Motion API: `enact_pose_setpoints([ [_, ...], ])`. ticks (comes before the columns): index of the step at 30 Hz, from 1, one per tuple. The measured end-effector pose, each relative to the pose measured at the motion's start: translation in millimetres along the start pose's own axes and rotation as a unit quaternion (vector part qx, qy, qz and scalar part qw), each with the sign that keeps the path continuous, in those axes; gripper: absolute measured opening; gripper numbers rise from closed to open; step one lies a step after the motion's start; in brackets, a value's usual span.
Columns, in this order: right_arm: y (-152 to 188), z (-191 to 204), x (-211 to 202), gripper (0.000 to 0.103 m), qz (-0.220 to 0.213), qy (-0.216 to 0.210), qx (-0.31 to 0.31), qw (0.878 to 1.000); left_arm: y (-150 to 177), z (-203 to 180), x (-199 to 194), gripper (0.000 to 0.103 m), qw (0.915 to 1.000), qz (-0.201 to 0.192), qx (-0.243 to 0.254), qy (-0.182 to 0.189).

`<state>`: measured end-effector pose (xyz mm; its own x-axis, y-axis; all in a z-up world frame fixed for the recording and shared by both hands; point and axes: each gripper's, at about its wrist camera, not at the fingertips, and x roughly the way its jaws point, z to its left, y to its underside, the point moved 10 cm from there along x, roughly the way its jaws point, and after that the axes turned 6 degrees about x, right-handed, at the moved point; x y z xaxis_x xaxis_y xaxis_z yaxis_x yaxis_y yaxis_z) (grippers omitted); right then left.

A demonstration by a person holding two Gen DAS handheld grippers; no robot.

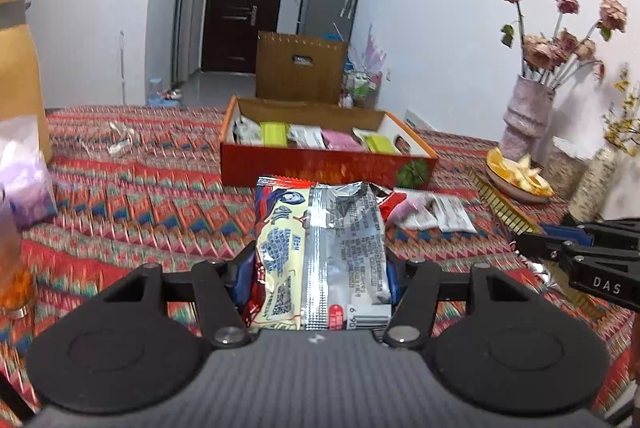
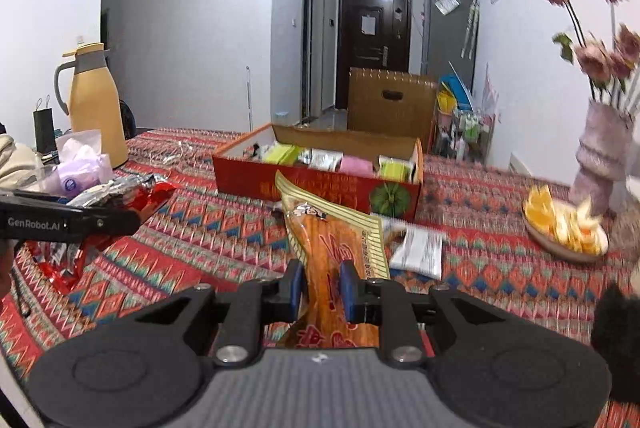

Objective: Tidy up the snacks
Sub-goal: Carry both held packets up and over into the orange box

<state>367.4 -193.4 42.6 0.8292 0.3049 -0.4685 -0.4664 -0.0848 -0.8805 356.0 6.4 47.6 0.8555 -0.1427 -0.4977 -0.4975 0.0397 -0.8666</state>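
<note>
Risk here is droop: the right gripper [image 2: 321,288], pinched tight on the near end of a long orange snack pack [image 2: 334,248], could snag the red box [image 2: 316,187] straight ahead. The left gripper [image 1: 316,278], half open, clamps a wide silver packet [image 1: 324,252]. Box contents are too small to read.
</note>
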Motion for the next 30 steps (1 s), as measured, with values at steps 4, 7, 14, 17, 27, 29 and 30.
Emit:
enact_pose_setpoints([
  [4, -29.7, -1.6, 21.9, 0.020, -0.011, -0.003, -0.014, 1.000, -28.7, 5.4, 20.0, 0.059, 0.9999, -0.008, 0.007, -0.004],
  [7, -53.8, -4.2, 40.5, 0.019, -0.019, -0.009, -0.019, 1.000, -53.9, 9.7, 37.7, 0.059, 0.9997, -0.018, 0.014, -0.006],
  [14, -112.3, -17.0, 92.3, 0.020, -0.038, -0.008, -0.031, 0.999, -106.1, 18.1, 91.2, 0.059, 0.9992, -0.030, 0.024, -0.015],
  [17, -132.8, -21.8, 119.0, 0.020, -0.041, -0.010, -0.033, 0.999, -127.0, 21.1, 118.9, 0.059, 0.9991, -0.032, 0.023, -0.014],
  [27, -173.2, -33.6, 222.0, 0.020, -0.023, -0.014, -0.037, 0.999, -173.7, 24.6, 213.9, 0.059, 0.9988, -0.029, 0.037, -0.016],
  [29, -175.0, -35.7, 245.5, 0.020, -0.013, -0.012, -0.035, 0.999, -177.5, 24.9, 237.5, 0.059, 0.9992, -0.020, 0.032, -0.012],
  [30, -175.4, -38.0, 257.7, 0.020, -0.007, -0.011, -0.031, 0.999, -177.6, 25.3, 251.0, 0.059, 0.9995, -0.012, 0.027, -0.010],
])
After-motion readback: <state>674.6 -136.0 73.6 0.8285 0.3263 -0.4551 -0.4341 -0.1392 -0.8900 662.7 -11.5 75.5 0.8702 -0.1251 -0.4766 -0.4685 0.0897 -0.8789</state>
